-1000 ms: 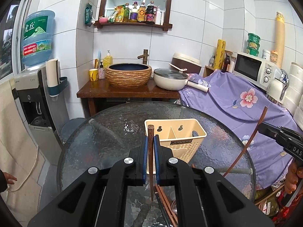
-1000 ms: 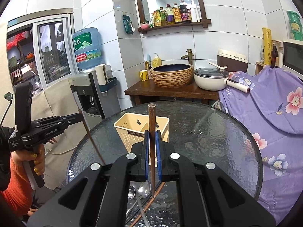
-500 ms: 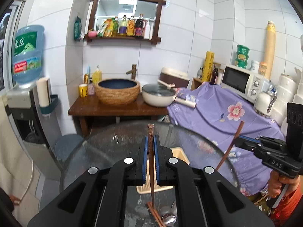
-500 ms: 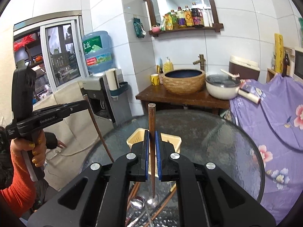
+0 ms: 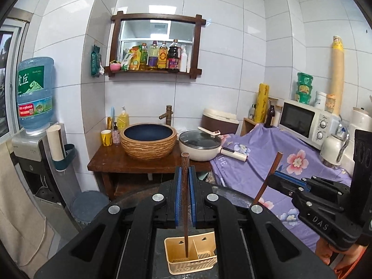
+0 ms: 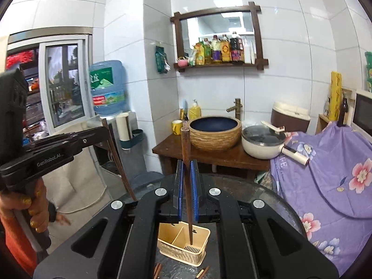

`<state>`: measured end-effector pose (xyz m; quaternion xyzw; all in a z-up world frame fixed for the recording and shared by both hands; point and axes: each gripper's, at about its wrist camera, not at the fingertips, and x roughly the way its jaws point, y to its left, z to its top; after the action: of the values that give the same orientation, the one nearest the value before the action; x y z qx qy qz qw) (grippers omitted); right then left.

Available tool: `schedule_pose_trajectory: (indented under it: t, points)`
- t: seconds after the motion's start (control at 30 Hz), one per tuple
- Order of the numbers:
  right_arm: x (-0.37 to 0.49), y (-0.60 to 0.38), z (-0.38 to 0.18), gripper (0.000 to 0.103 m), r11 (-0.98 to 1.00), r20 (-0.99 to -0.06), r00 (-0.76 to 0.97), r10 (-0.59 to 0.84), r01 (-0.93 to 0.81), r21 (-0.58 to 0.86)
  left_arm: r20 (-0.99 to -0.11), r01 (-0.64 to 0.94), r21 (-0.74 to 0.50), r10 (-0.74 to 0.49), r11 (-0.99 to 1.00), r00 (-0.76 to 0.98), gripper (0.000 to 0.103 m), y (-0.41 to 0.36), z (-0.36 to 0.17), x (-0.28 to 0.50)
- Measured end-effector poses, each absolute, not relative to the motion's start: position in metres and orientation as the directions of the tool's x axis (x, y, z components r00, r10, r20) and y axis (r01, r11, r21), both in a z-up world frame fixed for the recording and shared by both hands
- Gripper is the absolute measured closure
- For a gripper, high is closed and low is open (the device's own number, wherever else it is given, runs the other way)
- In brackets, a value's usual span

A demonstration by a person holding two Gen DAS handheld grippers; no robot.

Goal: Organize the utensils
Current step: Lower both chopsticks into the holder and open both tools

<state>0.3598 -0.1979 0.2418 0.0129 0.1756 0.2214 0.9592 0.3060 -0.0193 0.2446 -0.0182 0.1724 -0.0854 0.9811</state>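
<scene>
In the left wrist view the left gripper [image 5: 185, 186], centre frame, is clenched on a dark wooden chopstick [image 5: 185, 200] hanging over the cream utensil basket [image 5: 190, 265] at bottom centre; at right, the right gripper [image 5: 276, 179] clamps a second chopstick [image 5: 269, 176], tilted, beside the purple cloth [image 5: 267, 153]

Cream basket [image 5: 186, 259], purple floral cloth [image 5: 267, 153]

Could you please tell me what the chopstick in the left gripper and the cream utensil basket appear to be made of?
Dark brown chopstick: probably wood, matte with faint grain. Cream slotted utensil basket: likely moulded plastic, smooth, with thin walls and a slotted drain.
</scene>
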Motion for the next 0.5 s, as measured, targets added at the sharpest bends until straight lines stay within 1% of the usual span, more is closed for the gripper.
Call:
schedule_pose_trajectory:
  t: [0.1,0.2,0.37,0.5]
  points:
    - [0.371,-0.195,0.220,0.096,0.904,-0.346,0.837,0.425,-0.410,0.119,-0.364,0.136,-0.057,-0.148,0.989,0.919,0.096,-0.027,0.219,0.324]
    - [0.385,-0.191,0.193,0.096,0.905,-0.381,0.822,0.423,-0.401,0.141,-0.391,0.116,-0.070,-0.134,0.991,0.911,0.096,-0.028,0.200,0.337]
    - [0.396,-0.187,0.154,0.096,0.913,-0.426,0.808,0.406,-0.383,0.143,-0.432,0.092,-0.043,-0.101,0.995,0.896,0.096,-0.032,0.161,0.350]
    - [0.404,-0.188,0.129,0.096,0.913,-0.461,0.789,0.406,-0.373,0.165,-0.476,0.087,-0.061,-0.106,0.994,0.873,0.096,-0.028,0.136,0.359]
